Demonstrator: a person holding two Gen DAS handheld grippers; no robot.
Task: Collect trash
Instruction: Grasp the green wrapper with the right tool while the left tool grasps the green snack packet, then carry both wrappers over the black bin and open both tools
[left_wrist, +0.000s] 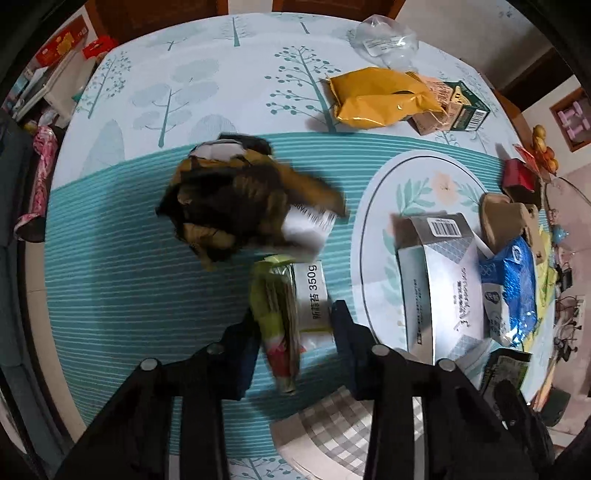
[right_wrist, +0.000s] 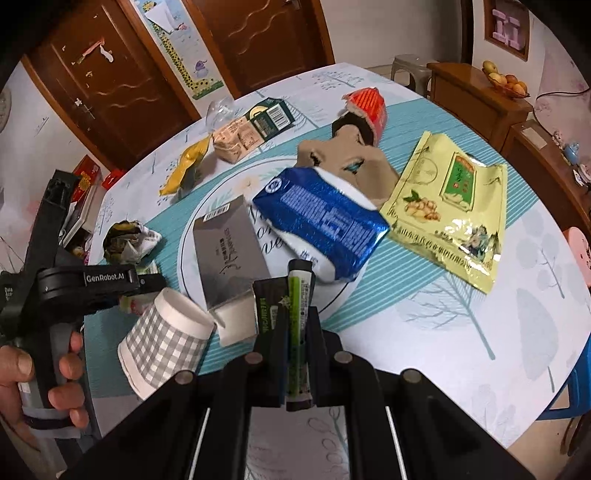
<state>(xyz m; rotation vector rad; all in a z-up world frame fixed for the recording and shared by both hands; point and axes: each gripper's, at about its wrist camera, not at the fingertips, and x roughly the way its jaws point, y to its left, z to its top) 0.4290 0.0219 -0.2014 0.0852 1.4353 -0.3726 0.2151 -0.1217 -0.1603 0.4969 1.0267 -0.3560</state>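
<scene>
Trash lies scattered over a round table with a teal tree-print cloth (left_wrist: 122, 295). My left gripper (left_wrist: 294, 312) points down at the table, its jaws pressing on both sides of a green and white snack packet (left_wrist: 310, 291) marked 350g. In the right wrist view a hand holds that left gripper (right_wrist: 144, 286) at the left, above a checked paper cup (right_wrist: 162, 343). My right gripper (right_wrist: 291, 314) is shut on a dark green wrapper (right_wrist: 295, 295) that stands up between its fingers, lifted over the table's near side.
A crumpled brown and black wrapper (left_wrist: 236, 199) lies just beyond the packet. A grey box (right_wrist: 229, 251), blue packet (right_wrist: 325, 218), gold bag (right_wrist: 450, 206), brown cardboard tray (right_wrist: 343, 158), red box (right_wrist: 369, 107), green carton (right_wrist: 269, 116) and yellow bag (right_wrist: 184, 170) crowd the middle and far side.
</scene>
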